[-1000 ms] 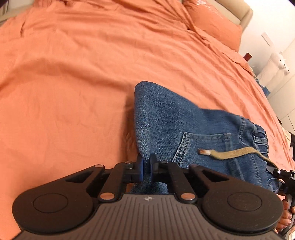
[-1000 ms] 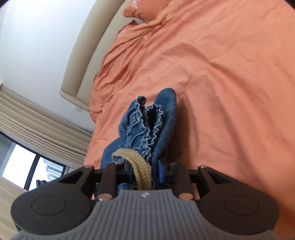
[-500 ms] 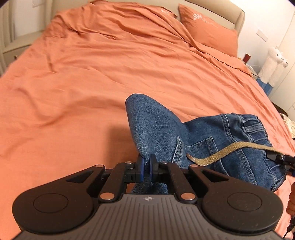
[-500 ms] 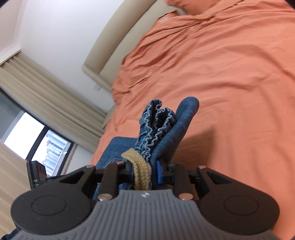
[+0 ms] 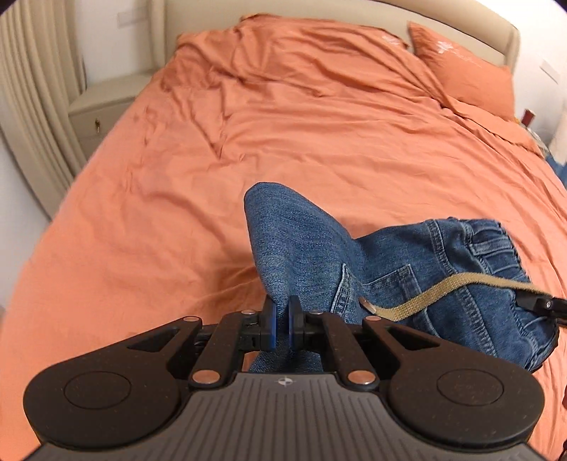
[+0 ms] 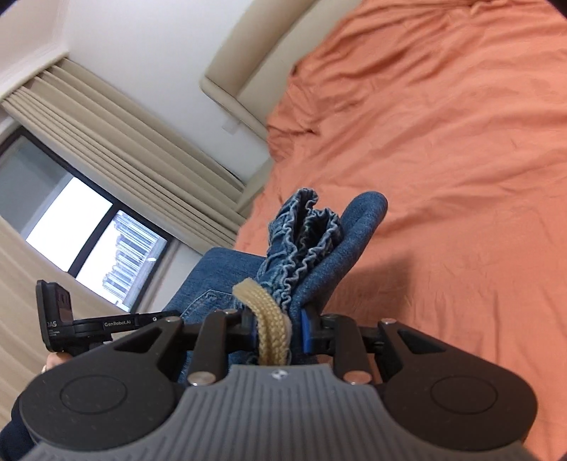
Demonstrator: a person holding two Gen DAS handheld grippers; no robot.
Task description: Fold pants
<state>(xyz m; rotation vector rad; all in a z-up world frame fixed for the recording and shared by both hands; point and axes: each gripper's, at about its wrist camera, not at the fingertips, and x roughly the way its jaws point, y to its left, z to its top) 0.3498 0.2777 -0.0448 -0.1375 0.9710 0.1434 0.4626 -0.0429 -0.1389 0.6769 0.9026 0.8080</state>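
Observation:
The blue denim pants [image 5: 389,262] hang between both grippers, lifted above the orange bed. My left gripper [image 5: 281,321] is shut on a fold of the denim near the back pocket. My right gripper [image 6: 278,331] is shut on the gathered elastic waistband [image 6: 304,234] and the tan drawstring [image 6: 269,319]. The drawstring [image 5: 439,292] runs across the pants to the right gripper's tip at the right edge of the left wrist view. The other gripper [image 6: 88,324] shows at the left in the right wrist view.
The orange bedsheet [image 5: 283,134] covers the whole bed. An orange pillow [image 5: 464,67] lies at the beige headboard [image 5: 354,14]. A beige nightstand [image 5: 102,110] and curtains [image 6: 117,142] with a window [image 6: 88,234] stand at the bed's left side.
Both grippers have risen and tilted up with the pants, so the headboard, nightstand and window have come into view. Both grips are unchanged.

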